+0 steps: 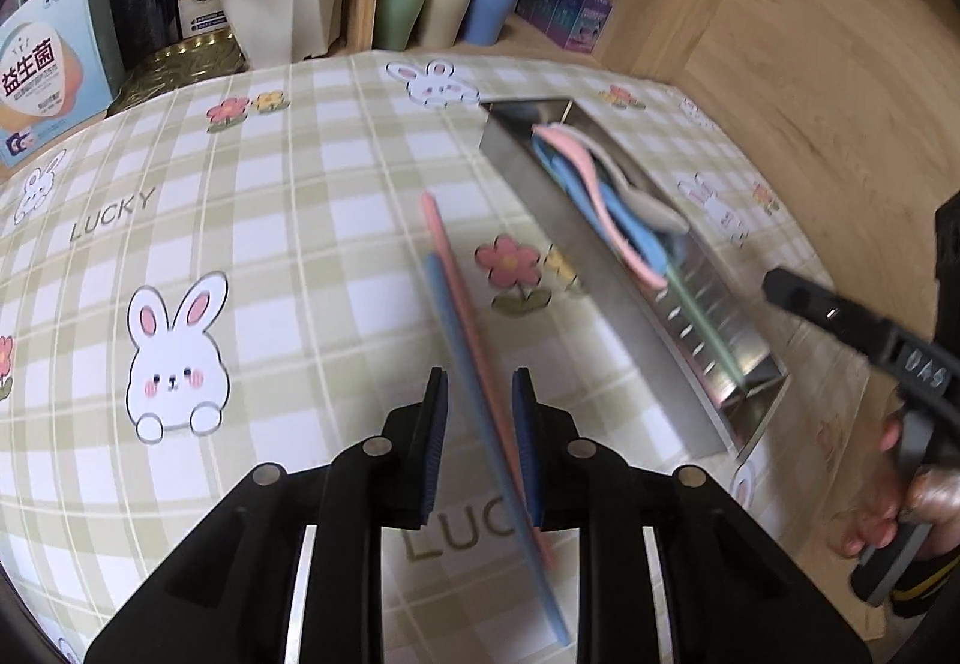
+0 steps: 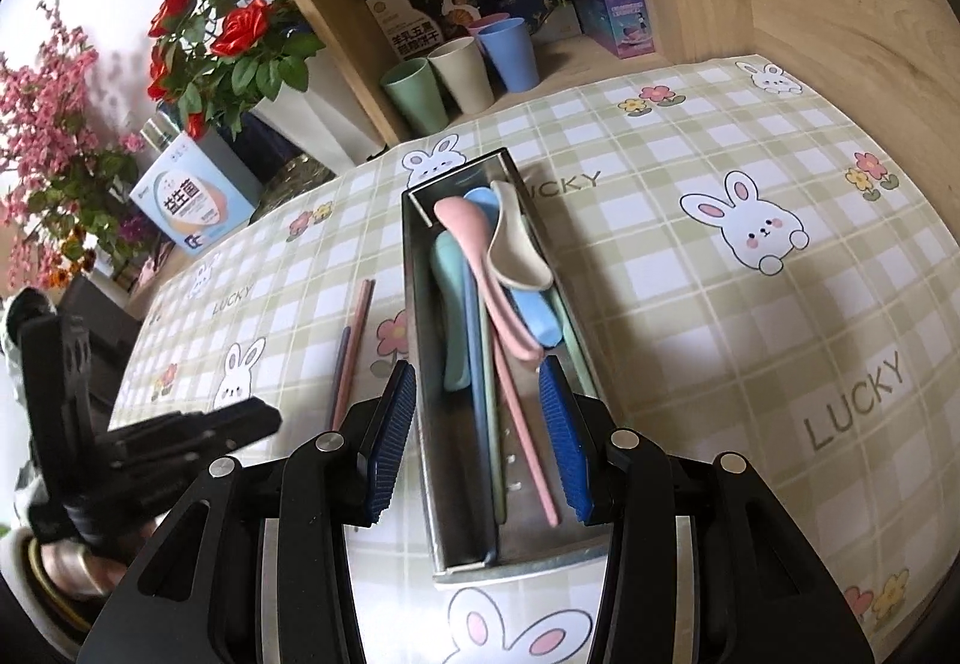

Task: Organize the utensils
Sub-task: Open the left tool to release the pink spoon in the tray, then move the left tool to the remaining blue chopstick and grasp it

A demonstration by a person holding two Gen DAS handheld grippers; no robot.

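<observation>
Left gripper (image 1: 479, 445): jaws slightly parted, a pink chopstick (image 1: 462, 298) and a blue chopstick (image 1: 474, 406) between them, lying on the worktop (image 1: 288, 220); whether the pads press them, cannot tell. Right gripper (image 2: 477, 439): jaws clamped on both sides of the metal tray (image 2: 456, 490). Tray holds spoons (image 2: 519, 250) and more chopsticks.

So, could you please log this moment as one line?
left claw: open over pink and blue chopsticks | right claw: straddling metal utensil tray
</observation>
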